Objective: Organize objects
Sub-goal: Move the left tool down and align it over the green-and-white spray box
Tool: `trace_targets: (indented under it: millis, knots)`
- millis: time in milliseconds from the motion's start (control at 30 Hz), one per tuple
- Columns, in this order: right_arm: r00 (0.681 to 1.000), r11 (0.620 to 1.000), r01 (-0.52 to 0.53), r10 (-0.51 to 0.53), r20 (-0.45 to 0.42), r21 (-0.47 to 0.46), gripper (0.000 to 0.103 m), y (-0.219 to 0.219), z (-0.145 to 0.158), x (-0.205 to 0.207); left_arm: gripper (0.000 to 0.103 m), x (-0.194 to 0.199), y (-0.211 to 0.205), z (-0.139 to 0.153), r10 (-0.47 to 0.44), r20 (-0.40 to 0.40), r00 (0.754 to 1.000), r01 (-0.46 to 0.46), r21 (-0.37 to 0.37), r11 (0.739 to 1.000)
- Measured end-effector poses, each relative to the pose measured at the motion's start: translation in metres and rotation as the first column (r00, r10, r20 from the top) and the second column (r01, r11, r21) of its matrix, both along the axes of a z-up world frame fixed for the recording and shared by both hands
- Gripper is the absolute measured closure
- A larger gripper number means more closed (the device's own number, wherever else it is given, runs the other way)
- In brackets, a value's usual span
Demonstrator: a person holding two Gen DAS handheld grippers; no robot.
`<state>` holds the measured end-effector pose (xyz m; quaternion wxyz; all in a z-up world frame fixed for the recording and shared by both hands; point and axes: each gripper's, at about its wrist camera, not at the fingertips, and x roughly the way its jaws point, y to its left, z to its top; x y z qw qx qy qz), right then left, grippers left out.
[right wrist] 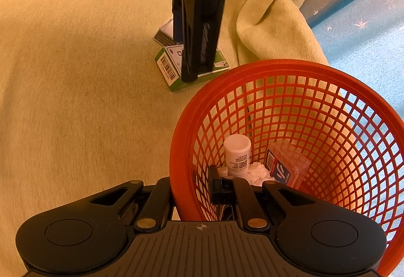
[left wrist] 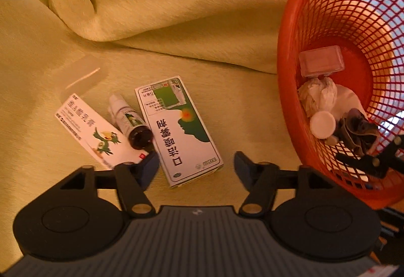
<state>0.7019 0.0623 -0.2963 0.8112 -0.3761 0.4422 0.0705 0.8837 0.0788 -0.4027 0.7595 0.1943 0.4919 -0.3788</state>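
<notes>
While my right tongs (right wrist: 192, 191) pinch the basket (left wrist: 287, 90) rim, one finger inside, one outside, to steady and tilt it, my left tongs (left wrist: 195, 166) hang open over the green box (left wrist: 176, 130), ready to straddle it. Bottle (left wrist: 131, 123) touches the box's left side; white carton (left wrist: 88, 133) lies beyond it. Surface is a yellow blanket (left wrist: 176, 11); its fold rises behind. Open cloth lies between box and basket.
</notes>
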Motion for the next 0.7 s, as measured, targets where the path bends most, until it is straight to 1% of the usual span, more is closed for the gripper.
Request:
trace_targets:
  millis: [67, 133, 167, 233, 300, 400, 467, 533, 600, 667, 700]
  knots:
    - [1.0, 1.0, -0.004, 0.004, -0.004, -0.004, 0.097, -0.001, -0.001, 0.0, 0.04, 0.001, 0.001, -0.003, 0.007, 0.001, 1.0, -0.007, -0.003, 1.0]
    - [1.0, 1.0, -0.003, 0.003, -0.002, -0.003, 0.097, -0.001, -0.001, 0.001, 0.041, 0.003, 0.002, -0.007, 0.026, 0.007, 1.0, -0.026, 0.02, 0.999]
    - [1.0, 1.0, -0.005, 0.005, -0.002, -0.005, 0.097, -0.001, -0.001, 0.001, 0.04, 0.004, 0.003, -0.008, 0.023, 0.001, 1.0, -0.023, 0.012, 1.0]
    - [1.0, 1.0, -0.001, 0.001, -0.002, -0.003, 0.097, -0.001, -0.001, 0.002, 0.039, 0.004, 0.004, -0.01, 0.002, 0.004, 1.0, -0.002, 0.02, 1.0]
    - [1.0, 1.0, -0.001, 0.001, -0.003, -0.003, 0.097, -0.001, -0.001, 0.002, 0.041, 0.002, 0.004, -0.008, -0.024, 0.024, 0.999, 0.024, 0.034, 0.999]
    - [1.0, 1.0, -0.001, 0.001, -0.002, -0.003, 0.097, -0.002, -0.001, 0.001, 0.042, -0.002, 0.009, -0.004, -0.077, 0.075, 0.994, 0.071, 0.079, 0.994]
    - [1.0, 1.0, -0.001, 0.001, -0.002, -0.003, 0.097, -0.002, -0.001, 0.001, 0.042, -0.002, 0.018, -0.002, -0.085, 0.102, 0.991, 0.074, 0.11, 0.991]
    - [1.0, 1.0, 0.0, 0.0, -0.002, -0.002, 0.097, -0.002, -0.001, 0.001, 0.043, 0.001, 0.029, 0.0, -0.074, 0.106, 0.992, 0.061, 0.122, 0.991]
    - [1.0, 1.0, 0.0, 0.0, -0.001, -0.002, 0.097, -0.002, -0.001, 0.001, 0.048, 0.003, 0.04, 0.002, -0.061, 0.1, 0.993, 0.049, 0.117, 0.992]
    - [1.0, 1.0, -0.001, 0.001, -0.001, -0.002, 0.097, -0.002, -0.001, 0.001, 0.048, 0.002, 0.046, 0.004, -0.083, 0.096, 0.992, 0.073, 0.095, 0.993]
    - [1.0, 1.0, -0.001, 0.001, -0.001, -0.003, 0.097, -0.002, -0.001, 0.001, 0.047, -0.001, 0.046, 0.005, -0.111, 0.11, 0.988, 0.101, 0.096, 0.99]
